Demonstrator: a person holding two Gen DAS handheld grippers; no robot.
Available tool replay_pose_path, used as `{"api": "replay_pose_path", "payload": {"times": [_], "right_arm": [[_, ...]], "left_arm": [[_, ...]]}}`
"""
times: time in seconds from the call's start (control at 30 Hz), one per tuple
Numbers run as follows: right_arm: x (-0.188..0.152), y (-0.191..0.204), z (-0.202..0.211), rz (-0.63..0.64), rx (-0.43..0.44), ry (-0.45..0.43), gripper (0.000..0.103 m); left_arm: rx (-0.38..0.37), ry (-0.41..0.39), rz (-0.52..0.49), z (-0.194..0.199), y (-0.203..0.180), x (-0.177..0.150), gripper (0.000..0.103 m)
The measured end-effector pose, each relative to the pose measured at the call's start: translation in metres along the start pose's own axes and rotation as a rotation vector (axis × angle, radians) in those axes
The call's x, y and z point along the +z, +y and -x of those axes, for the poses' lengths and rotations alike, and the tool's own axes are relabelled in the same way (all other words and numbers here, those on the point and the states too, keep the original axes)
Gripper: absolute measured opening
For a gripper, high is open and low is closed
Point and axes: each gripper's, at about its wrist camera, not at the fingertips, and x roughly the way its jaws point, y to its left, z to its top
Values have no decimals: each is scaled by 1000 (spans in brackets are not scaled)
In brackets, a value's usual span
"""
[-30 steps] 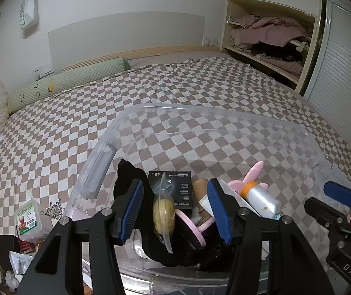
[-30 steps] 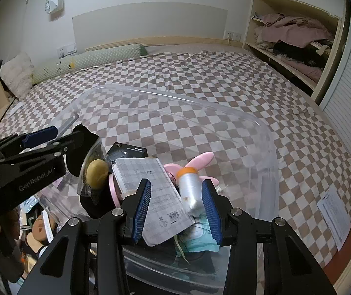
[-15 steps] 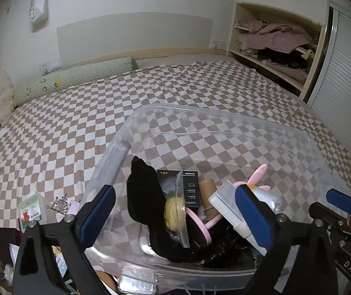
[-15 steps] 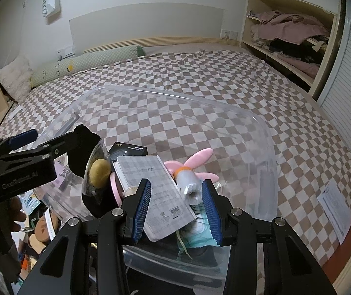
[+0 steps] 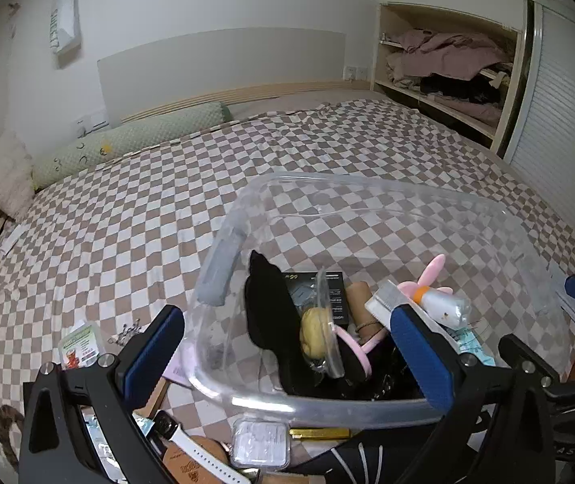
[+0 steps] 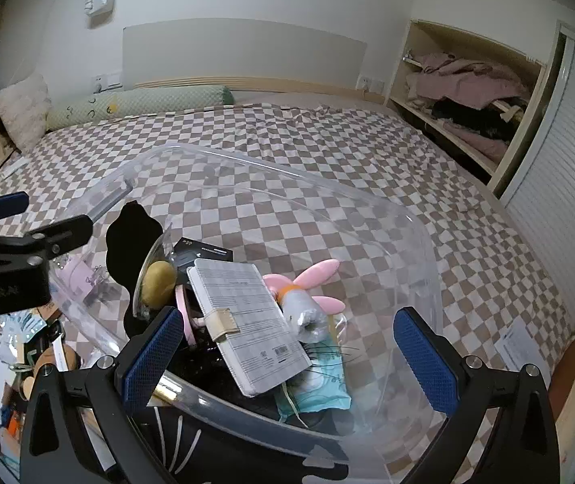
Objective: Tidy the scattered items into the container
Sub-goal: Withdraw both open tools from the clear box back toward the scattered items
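Clear plastic tub (image 6: 428,242) at checkered bed's (image 5: 126,209) near edge; left gripper (image 5: 287,343) and right gripper (image 6: 291,347) opening, gripping nothing.

Checkered bed (image 5: 166,209), green bolster (image 5: 134,143)

Bed (image 5: 134,218) with checked brown-and-white cover carries everything. At the head edge: green bolster (image 5: 134,143), white pillow (image 5: 3,173) in the corner. Clear bin (image 5: 223,266) sits near the foot edge. Loose beside the bin, near foot edge: tea packet (image 5: 80,347), small clear case (image 5: 261,443), white watch (image 5: 190,449), gold bar-shaped item (image 5: 319,432). Paper sheet (image 6: 519,345) lies at the side edge.
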Motion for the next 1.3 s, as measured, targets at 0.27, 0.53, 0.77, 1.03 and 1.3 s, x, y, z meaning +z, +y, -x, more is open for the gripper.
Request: {"api": "replay_pose_path", "payload": {"times": [0.27,0.53,0.77,1.03,1.3], "right_arm": [[0,7,19,-11,10,-30,103],[7,20,51,-21,71,-100,103],[10,32,75,-23,136,-138,103],[14,47,94,-22,213,-182,103],[17,68,117,-33,260,-247,103]], "left_arm": [[17,-26,-30,22,13,-9,103],[42,-99,-31,65,30,-17,103],[90,-177,-51,111,51,-26,103],[125,-228,-50,149,83,-50,103],[163,-215,0,166,121,-87,103]]}}
